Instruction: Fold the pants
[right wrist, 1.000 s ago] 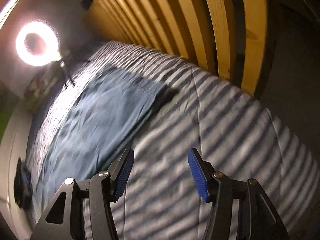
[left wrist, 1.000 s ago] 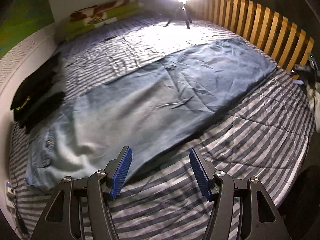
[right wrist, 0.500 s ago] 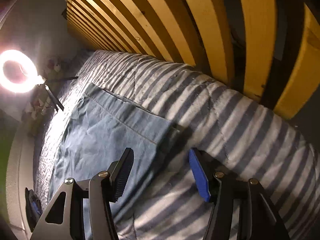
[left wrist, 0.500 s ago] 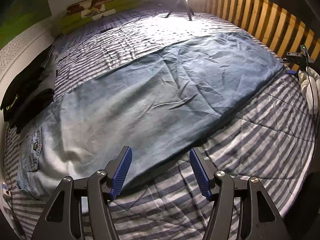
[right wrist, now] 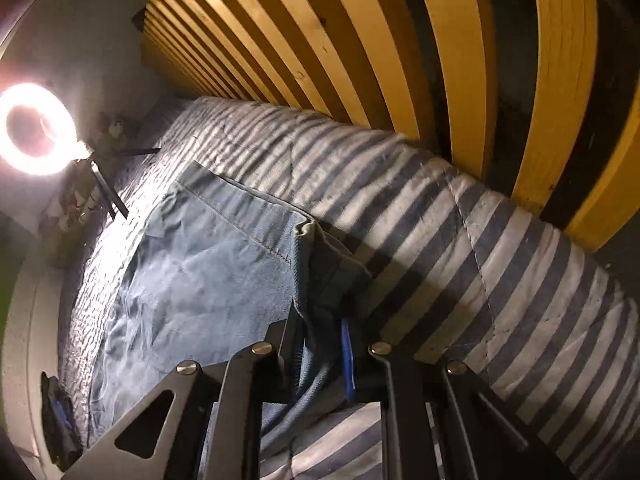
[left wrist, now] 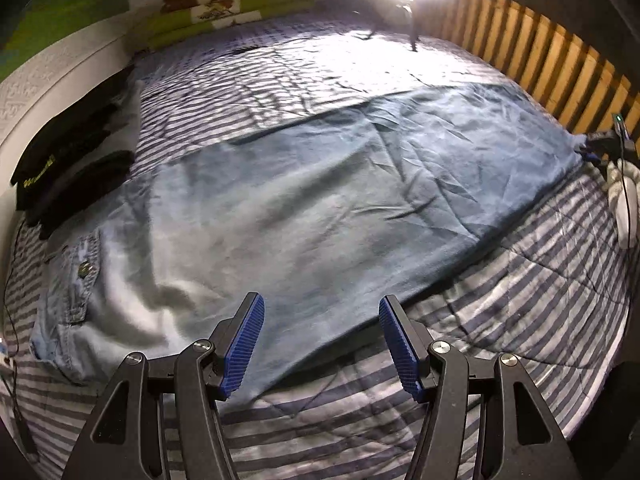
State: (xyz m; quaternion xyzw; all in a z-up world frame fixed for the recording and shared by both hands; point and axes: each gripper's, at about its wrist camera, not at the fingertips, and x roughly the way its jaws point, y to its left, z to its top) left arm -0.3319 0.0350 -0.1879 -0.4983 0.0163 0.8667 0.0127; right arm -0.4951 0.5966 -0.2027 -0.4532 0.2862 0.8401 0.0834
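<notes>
Light blue denim pants (left wrist: pixel 320 200) lie flat across the striped bedspread (left wrist: pixel 520 300), waist and button (left wrist: pixel 84 268) at the left, leg hems at the far right. My left gripper (left wrist: pixel 320 316) hangs open just above the pants' near edge, which runs between its blue pads (left wrist: pixel 244 344) without touching them. In the right wrist view the hem corner (right wrist: pixel 316 264) is bunched up between my right gripper's (right wrist: pixel 320 340) jaws. They are closing and pinch the denim, with one blue pad (right wrist: pixel 347 356) showing. The left wrist view shows that gripper (left wrist: pixel 588 152) at the hem.
A wooden slatted bed end (right wrist: pixel 360 40) rises close behind the hem. A bright ring light (right wrist: pixel 36 128) on a tripod stands on the bed's far side. Dark folded clothes (left wrist: pixel 68 176) lie by the waist end, green pillows (left wrist: pixel 232 8) at the back wall.
My right gripper moved onto the hem corner and closed on it, bunching the denim up. My left gripper drifted closer over the pants' near edge, still open.
</notes>
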